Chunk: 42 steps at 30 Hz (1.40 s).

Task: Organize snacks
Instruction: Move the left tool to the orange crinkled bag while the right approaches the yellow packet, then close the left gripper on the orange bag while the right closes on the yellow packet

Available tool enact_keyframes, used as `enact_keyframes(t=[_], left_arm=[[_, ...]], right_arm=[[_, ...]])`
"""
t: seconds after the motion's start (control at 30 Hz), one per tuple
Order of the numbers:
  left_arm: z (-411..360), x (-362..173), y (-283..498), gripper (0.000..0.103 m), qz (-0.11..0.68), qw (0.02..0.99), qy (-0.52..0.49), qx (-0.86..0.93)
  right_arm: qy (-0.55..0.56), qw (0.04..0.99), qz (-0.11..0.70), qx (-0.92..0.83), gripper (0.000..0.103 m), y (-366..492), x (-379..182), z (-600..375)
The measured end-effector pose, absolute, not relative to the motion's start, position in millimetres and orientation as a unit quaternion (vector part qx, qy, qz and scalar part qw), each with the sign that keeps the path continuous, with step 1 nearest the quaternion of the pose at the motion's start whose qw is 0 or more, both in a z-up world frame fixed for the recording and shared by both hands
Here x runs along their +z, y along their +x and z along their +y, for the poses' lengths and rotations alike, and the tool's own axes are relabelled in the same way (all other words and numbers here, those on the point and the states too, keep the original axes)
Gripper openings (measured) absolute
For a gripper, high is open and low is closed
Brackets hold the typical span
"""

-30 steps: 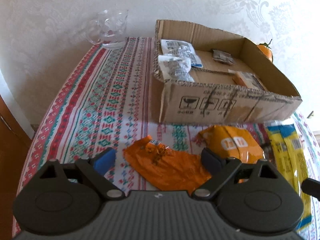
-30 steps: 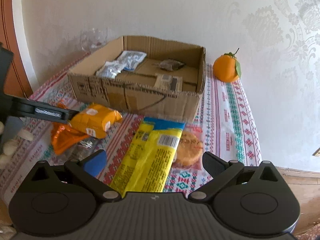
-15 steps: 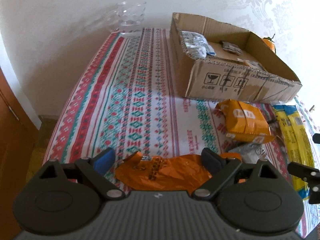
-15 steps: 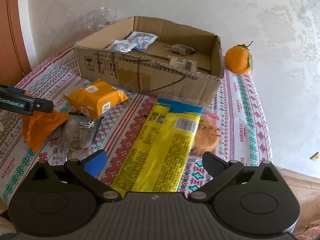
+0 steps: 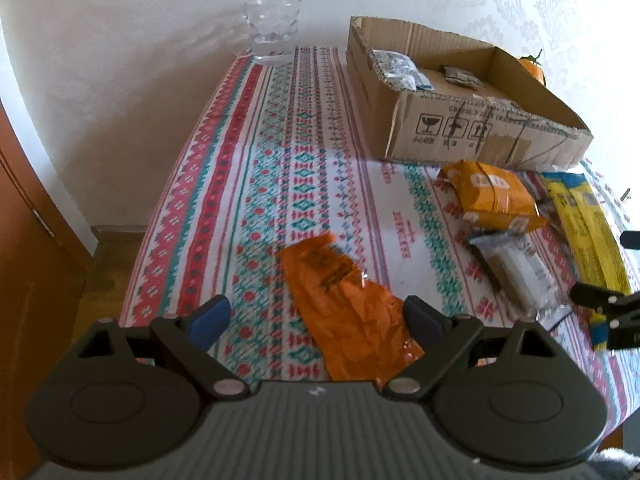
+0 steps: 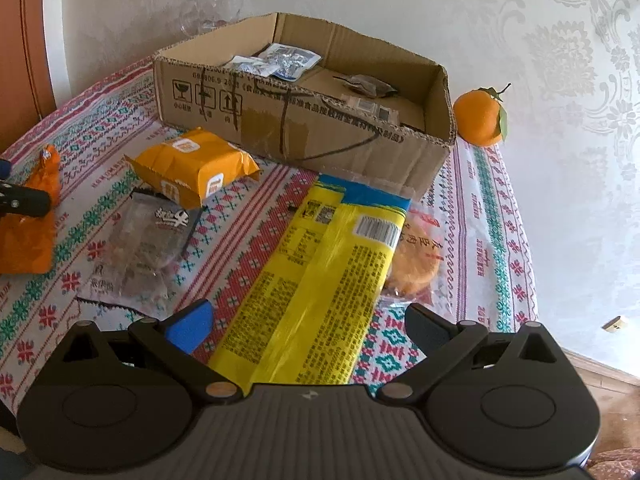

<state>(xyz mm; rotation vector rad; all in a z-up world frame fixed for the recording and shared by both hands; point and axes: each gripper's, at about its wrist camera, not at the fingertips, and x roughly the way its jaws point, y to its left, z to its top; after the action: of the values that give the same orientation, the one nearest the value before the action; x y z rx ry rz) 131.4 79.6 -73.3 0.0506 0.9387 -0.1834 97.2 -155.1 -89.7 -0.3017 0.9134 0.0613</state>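
Between open left tongs (image 5: 316, 322), orange packet (image 5: 352, 312) near tbl edge.

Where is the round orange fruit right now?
In the right wrist view, the orange fruit sits on the tablecloth at the cardboard box's far right corner, near the wall.

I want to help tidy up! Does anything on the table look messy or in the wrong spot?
Yes. Five snacks still lie loose on the tablecloth instead of in the cardboard box: a crumpled orange wrapper, an orange packet, a clear bag, a long yellow pack and a round cake half under it. Nothing looks spilled.
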Motion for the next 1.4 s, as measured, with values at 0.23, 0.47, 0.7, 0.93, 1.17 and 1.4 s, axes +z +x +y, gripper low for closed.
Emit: enact_keyframes(t=[0.23, 0.47, 0.7, 0.93, 1.17, 1.4], left_arm=[[87.0, -71.2, 119.2, 0.093, 0.453, 0.889, 0.011, -0.069], [69.9, -80.6, 116.5, 0.094, 0.449, 0.892, 0.020, -0.044], [83.1, -80.2, 101.8, 0.095, 0.439, 0.898, 0.015, -0.029], [76.3, -79.6, 98.5, 0.089, 0.432, 0.901, 0.017, -0.041], [71.2, -75.7, 102.8, 0.074, 0.434, 0.898, 0.029, -0.069], [70.9, -73.0, 102.2, 0.062, 0.438, 0.895, 0.031, -0.083]], right_arm=[[-0.133, 0.886, 0.443, 0.016, 0.103, 89.8, -88.2, -167.2], [-0.131, 0.888, 0.441, 0.027, 0.103, 89.3, -88.4, -163.1], [-0.127, 0.891, 0.435, 0.043, 0.103, 93.6, -87.2, -162.2], [-0.121, 0.892, 0.433, 0.056, 0.103, 94.4, -88.0, -160.2], [-0.110, 0.894, 0.432, 0.051, 0.103, 91.3, -88.7, -164.8], [-0.107, 0.893, 0.434, 0.048, 0.103, 88.9, -89.1, -163.8]])
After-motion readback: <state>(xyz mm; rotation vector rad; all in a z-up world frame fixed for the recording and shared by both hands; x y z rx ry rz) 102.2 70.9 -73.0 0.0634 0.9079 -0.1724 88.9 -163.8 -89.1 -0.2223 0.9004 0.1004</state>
